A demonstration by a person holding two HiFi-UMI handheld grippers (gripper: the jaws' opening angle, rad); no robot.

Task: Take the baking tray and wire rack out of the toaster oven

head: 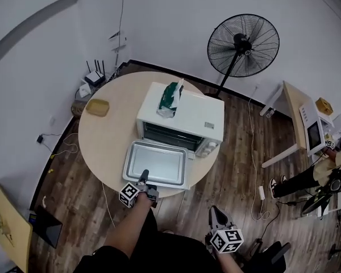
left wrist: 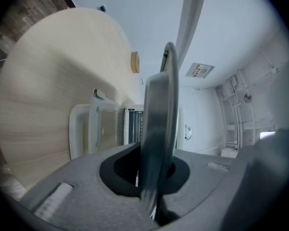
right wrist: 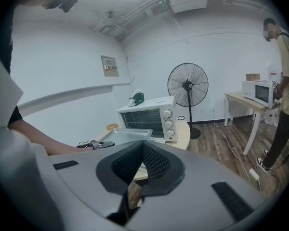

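Left tool: pinched on the middle of the near rim of the baking tray, the metal edge-on between the pads; pointed almost level.
Right tool: pads pressed together at the tips, nothing between; low, off the near edge of the surface, well apart from the tray.
Tray, place: flat and bare in front of the toaster oven, far rim at the mouth, near rim about at the surface's edge. Cannot tell whether fully free of the oven or resting on something below.
Tray, handling: judged thin sheet metal, stiff, fairly light and smooth. Likely to dip or swing at the far end under a one-sided pinch.
Tray, hold: best on the raised lip, pads well over the edge. Steadier with a second grip further along the same rim.
Wire rack: thin bars in the dark mouth, taken to be the rack, inside the oven.
Rack, handling: judged light, rigid, open wire. Best taken at the middle of the front bar and drawn straight, to avoid catching on the side rails.
Oven top: green and white bag, liable to slide if jolted.
Stage: tray judged nearly out; rack not yet begun.
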